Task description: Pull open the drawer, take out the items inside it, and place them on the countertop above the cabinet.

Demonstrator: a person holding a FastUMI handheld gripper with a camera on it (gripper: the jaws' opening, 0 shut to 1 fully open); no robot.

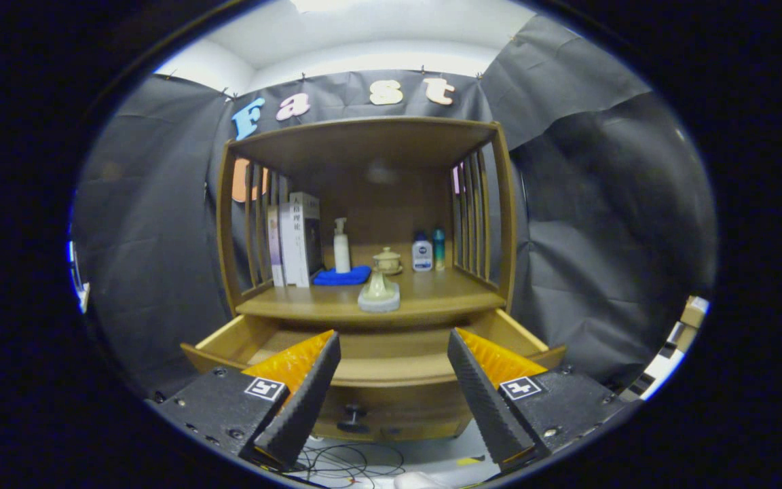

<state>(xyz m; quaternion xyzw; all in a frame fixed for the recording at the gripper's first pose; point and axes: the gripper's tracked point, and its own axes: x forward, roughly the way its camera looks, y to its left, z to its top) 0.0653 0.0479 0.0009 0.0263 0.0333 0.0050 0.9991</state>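
I saw the wooden cabinet [364,204] standing against black cloth walls, cables [343,465] on the pale floor below. Its drawer [370,370] stood pulled out, contents hidden from me. On the countertop [432,292], near its front edge, sat a pale lidded dish [379,293]. My gripper [394,339] hung released, fingers apart before the drawer.

drawer [370,350] pulled out below countertop [432,293] | hand-held gripper [394,339] spread before drawer
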